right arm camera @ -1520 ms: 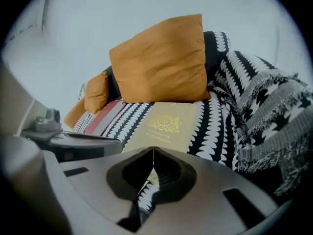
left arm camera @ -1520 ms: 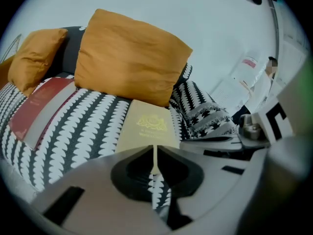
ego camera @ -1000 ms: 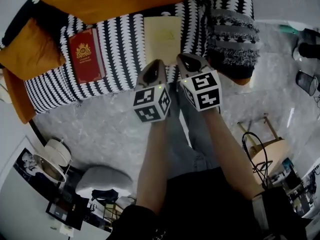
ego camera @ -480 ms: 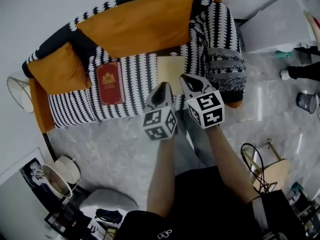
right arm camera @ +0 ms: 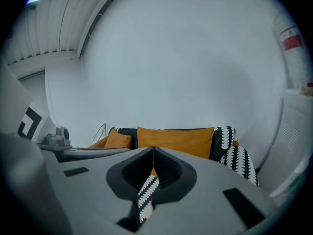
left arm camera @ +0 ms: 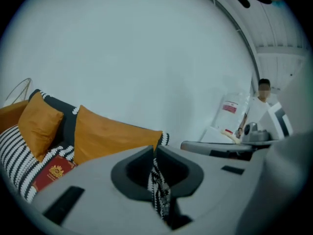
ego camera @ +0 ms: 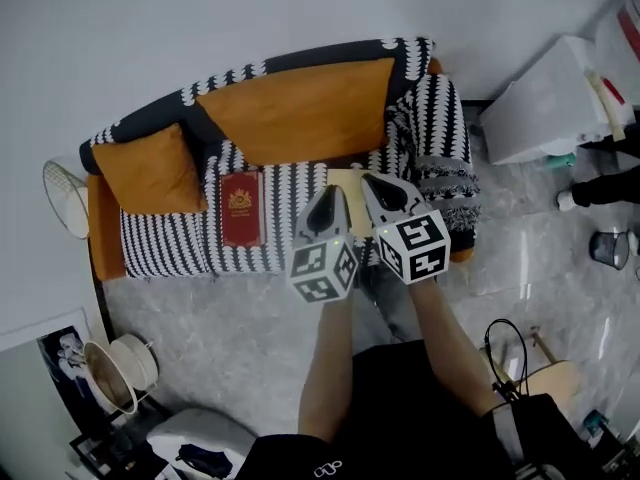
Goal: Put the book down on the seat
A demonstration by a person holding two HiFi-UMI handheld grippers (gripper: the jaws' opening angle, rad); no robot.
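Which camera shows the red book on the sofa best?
The head view: the red book lies flat on the striped seat, whole cover visible. The left gripper view catches only part of it at lower left; the right gripper view shows none.

Striped sofa [ego camera: 165,248]; red book [ego camera: 242,209], cream book [ego camera: 347,178], orange cushion [ego camera: 148,168] atop

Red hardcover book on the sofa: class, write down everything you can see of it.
The red hardcover book is closed and lies flat, front cover up, showing a gold emblem near its top. It rests on the black-and-white patterned seat cover, long side running front to back, close beside an orange cushion. Nothing else touches it.
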